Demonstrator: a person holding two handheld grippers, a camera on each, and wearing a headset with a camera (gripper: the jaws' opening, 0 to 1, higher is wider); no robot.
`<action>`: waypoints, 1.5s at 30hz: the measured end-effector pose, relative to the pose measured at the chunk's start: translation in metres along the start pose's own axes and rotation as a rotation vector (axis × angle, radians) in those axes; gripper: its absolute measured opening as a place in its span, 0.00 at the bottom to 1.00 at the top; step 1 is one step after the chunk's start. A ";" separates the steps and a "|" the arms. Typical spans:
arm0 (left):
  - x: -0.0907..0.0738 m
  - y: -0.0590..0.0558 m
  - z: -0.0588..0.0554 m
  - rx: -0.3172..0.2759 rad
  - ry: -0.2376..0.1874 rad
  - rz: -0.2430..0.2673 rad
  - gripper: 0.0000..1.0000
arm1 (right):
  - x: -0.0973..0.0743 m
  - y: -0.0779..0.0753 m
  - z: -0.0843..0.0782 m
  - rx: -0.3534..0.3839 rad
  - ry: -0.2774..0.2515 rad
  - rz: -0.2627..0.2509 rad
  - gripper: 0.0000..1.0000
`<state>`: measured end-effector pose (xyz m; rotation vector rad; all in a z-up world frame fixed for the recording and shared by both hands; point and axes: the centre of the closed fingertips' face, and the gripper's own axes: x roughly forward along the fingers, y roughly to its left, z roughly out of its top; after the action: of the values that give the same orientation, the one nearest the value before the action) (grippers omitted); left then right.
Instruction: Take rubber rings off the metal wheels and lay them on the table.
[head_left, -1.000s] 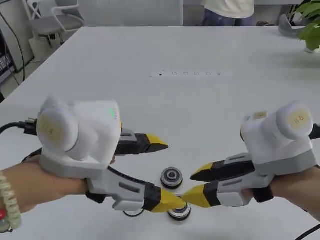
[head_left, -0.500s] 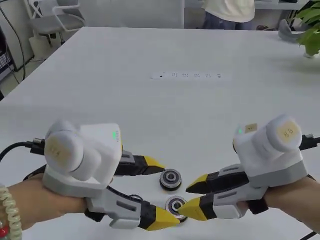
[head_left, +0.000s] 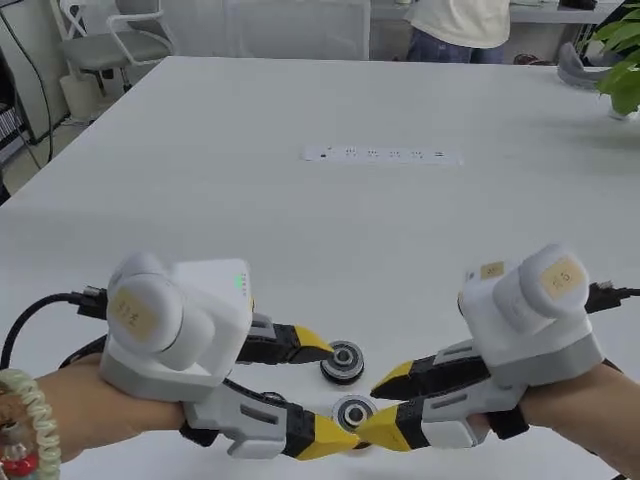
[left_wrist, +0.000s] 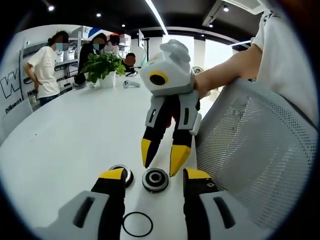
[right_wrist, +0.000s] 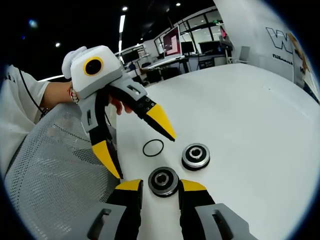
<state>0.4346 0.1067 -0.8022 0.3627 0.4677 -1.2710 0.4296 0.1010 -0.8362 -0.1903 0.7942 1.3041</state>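
Two metal wheels lie near the table's front edge: a near wheel (head_left: 354, 412) (left_wrist: 155, 180) (right_wrist: 163, 181) and a far wheel (head_left: 343, 361) (left_wrist: 123, 173) (right_wrist: 195, 156). A loose black rubber ring (left_wrist: 137, 224) (right_wrist: 153, 148) lies flat on the table beside them. My left gripper (head_left: 325, 390) (left_wrist: 155, 175) is open wide, one jaw on each side of the near wheel. My right gripper (head_left: 390, 402) (right_wrist: 161, 186) faces it, open, with its yellow tips right at the near wheel's rim. I cannot tell whether they touch it.
The white table (head_left: 300, 230) stretches away, with a white power strip (head_left: 382, 155) at its middle. A potted plant (head_left: 622, 60) stands at the far right, and chairs (head_left: 110, 40) at the far left. A person stands beyond the far edge (head_left: 450, 20).
Both grippers have come lower and closer to the near wheel, their lower jaw tips almost meeting again. The wheels have not moved.
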 end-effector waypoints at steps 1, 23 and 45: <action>0.001 0.000 0.001 0.001 -0.003 0.003 0.40 | 0.000 0.000 -0.001 -0.001 0.002 0.000 0.26; 0.025 0.001 -0.021 0.032 0.058 0.039 0.13 | 0.006 -0.003 -0.016 -0.038 0.071 -0.019 0.28; 0.026 -0.003 -0.025 0.006 0.054 0.043 0.07 | 0.007 -0.007 -0.022 -0.209 0.133 -0.051 0.14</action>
<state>0.4346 0.0966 -0.8369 0.4107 0.4993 -1.2234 0.4277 0.0922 -0.8582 -0.4652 0.7588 1.3360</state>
